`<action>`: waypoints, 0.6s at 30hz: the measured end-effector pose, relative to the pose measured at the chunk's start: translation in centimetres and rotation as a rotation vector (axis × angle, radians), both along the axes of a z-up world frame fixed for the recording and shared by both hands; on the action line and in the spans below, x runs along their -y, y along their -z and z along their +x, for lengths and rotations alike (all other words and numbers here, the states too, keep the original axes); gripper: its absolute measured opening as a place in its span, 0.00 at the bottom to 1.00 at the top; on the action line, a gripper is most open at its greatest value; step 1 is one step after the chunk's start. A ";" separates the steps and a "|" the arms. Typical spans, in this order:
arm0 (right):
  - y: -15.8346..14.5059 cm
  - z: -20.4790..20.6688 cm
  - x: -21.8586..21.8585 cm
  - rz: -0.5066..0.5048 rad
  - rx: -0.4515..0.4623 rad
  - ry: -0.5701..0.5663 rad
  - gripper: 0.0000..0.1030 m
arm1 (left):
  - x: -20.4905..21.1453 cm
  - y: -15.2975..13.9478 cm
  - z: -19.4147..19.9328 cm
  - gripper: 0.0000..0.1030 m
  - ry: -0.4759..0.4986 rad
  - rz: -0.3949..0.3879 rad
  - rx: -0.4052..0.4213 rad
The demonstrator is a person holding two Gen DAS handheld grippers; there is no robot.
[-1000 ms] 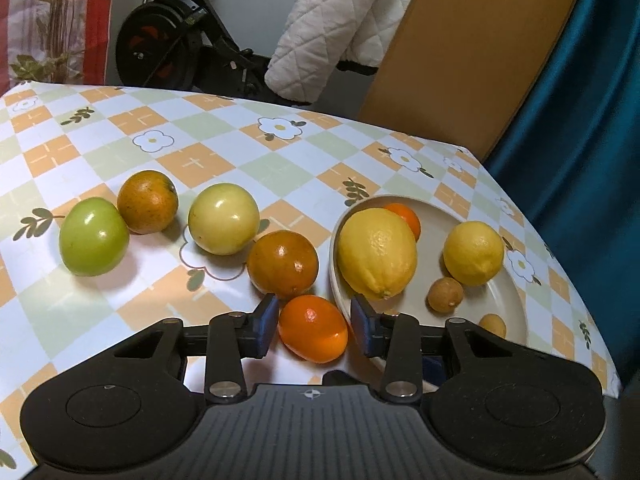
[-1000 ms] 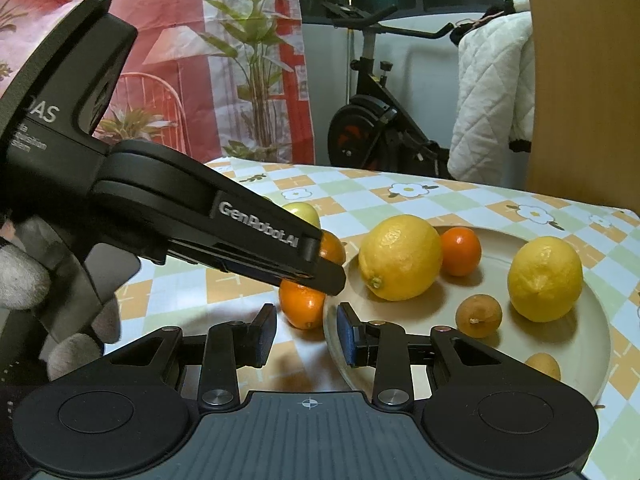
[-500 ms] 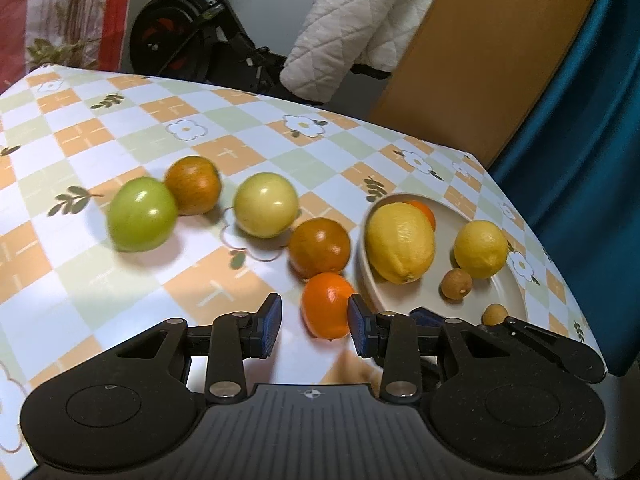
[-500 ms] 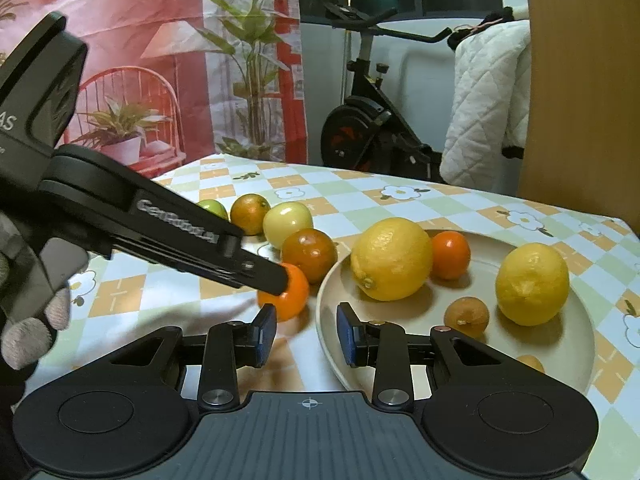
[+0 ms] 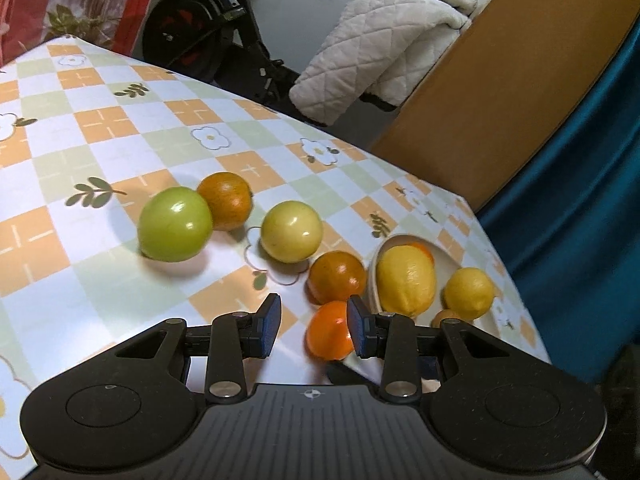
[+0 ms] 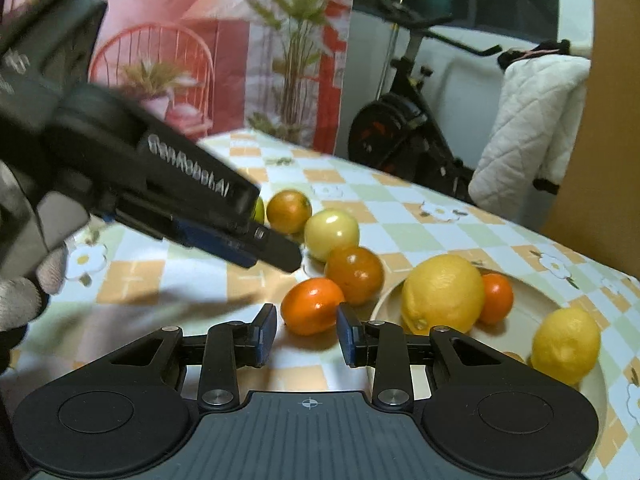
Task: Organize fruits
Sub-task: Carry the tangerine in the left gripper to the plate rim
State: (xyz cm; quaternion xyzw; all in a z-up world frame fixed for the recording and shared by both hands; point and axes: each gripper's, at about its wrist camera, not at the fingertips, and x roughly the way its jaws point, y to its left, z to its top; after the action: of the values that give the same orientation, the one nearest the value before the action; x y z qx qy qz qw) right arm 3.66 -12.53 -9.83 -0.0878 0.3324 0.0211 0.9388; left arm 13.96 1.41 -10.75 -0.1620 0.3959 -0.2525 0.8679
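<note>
A bright orange lies on the checked tablecloth just left of a cream plate. My right gripper is open, and the orange sits just beyond its fingertips, untouched. The plate holds a big lemon, a small orange, a smaller lemon and a small brown fruit. My left gripper is open and empty, hovering above the cloth left of the orange. Loose on the cloth are a dark orange, a pale yellow fruit, a mottled orange and a green fruit.
A gloved hand holds the left gripper at the left of the right wrist view. Behind the table stand an exercise bike, a white quilted jacket and a brown panel. The table's right edge runs close to the plate.
Both views have rolled and shifted left. The left gripper has drawn away from the bright orange; the right gripper has come in behind it, so the orange now sits in front of its tips.
</note>
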 end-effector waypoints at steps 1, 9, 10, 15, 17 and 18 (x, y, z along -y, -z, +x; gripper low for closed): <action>0.2 0.4 0.0 0.008 -0.014 0.008 0.29 | 0.1 0.1 0.0 0.37 0.005 -0.006 0.000; 1.1 1.7 0.1 0.012 -0.051 0.026 0.29 | 0.8 1.3 0.7 0.37 0.045 -0.007 -0.021; 1.1 1.8 0.1 0.014 -0.053 0.027 0.30 | 0.8 1.4 0.7 0.37 0.053 -0.008 -0.021; 1.2 1.9 0.2 0.027 -0.049 0.032 0.30 | 1.6 1.8 0.5 0.37 0.085 0.012 -0.017; 1.3 2.0 0.2 0.032 -0.044 0.034 0.30 | 1.7 2.0 0.4 0.37 0.084 0.021 -0.015; 1.3 2.0 0.3 0.035 -0.042 0.034 0.30 | 1.8 2.0 0.4 0.36 0.083 0.024 -0.011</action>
State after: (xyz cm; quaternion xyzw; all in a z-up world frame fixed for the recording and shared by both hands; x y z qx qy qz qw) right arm 5.68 -12.79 -11.11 -0.0651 0.3529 0.0126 0.9333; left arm 14.32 -0.36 -12.78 -0.1364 0.4101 -0.2827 0.8563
